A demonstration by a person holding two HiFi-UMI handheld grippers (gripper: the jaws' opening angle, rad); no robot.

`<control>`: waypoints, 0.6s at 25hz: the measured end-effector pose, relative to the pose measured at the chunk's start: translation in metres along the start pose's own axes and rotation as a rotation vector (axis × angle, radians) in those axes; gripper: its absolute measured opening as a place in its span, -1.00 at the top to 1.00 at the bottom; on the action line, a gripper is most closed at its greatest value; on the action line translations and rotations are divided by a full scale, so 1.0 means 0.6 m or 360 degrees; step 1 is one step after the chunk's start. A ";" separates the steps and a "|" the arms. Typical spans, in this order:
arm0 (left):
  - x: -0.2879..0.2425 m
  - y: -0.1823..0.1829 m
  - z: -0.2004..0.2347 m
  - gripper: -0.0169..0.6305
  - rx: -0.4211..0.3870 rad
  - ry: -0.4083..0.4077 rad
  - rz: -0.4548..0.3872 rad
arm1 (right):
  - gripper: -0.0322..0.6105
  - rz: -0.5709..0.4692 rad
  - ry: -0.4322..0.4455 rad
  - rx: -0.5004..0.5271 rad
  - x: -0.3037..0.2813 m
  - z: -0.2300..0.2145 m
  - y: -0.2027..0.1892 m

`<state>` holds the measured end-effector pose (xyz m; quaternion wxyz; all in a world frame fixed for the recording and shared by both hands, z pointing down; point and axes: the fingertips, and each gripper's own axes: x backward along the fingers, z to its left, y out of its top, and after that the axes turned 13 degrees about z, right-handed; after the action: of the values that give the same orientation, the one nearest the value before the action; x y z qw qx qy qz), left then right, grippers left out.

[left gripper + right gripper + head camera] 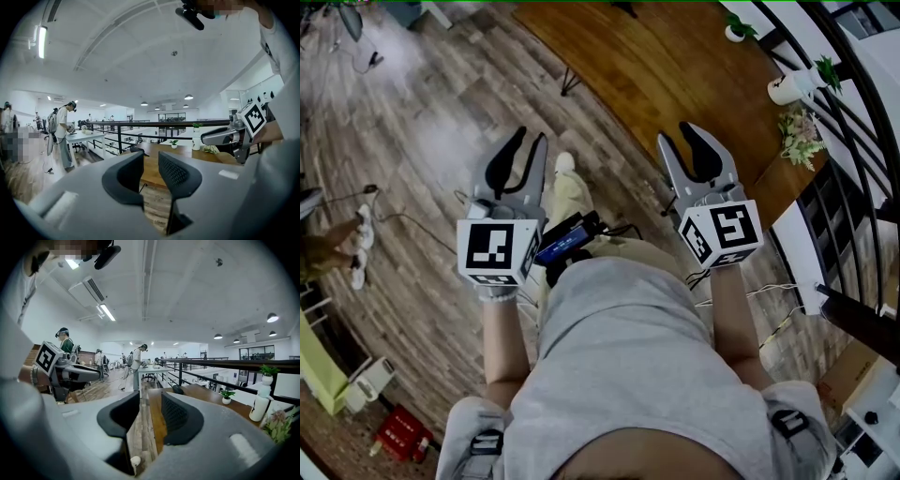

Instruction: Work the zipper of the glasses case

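Two sets of tongs are held apart, nothing between them: left tongs [529, 142], right tongs [684, 137]. The glasses case isn't spotted anywhere tbh, so its direction can't be called. A wooden worktop [675, 56] is seen ahead, nearer the right tongs.

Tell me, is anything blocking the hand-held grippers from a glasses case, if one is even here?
No glasses case shows in any view, so nothing can be called in its way. The left hand-held gripper and the right hand-held gripper hang in the air above the wood-plank floor, jaws apart and empty, near the brown wooden table.
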<state>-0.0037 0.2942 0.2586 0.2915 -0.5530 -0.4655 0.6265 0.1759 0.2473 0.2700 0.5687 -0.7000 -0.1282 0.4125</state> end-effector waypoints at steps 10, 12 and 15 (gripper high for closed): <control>-0.142 0.065 0.095 0.63 -0.0058 -0.0162 -0.0006 | 0.46 0.0050 -0.0155 -0.0061 -0.118 -0.066 0.064; -0.174 0.079 0.120 0.63 -0.0074 -0.0201 -0.0002 | 0.46 0.0064 -0.0191 -0.0080 -0.145 -0.078 0.081; -0.216 0.102 0.162 0.63 -0.0103 -0.0257 -0.0003 | 0.46 0.0084 -0.0250 -0.0110 -0.185 -0.092 0.106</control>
<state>-0.0598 0.1310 0.2536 0.2355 -0.5092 -0.5082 0.6534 0.1281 0.1166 0.2612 0.5213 -0.6878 -0.1683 0.4763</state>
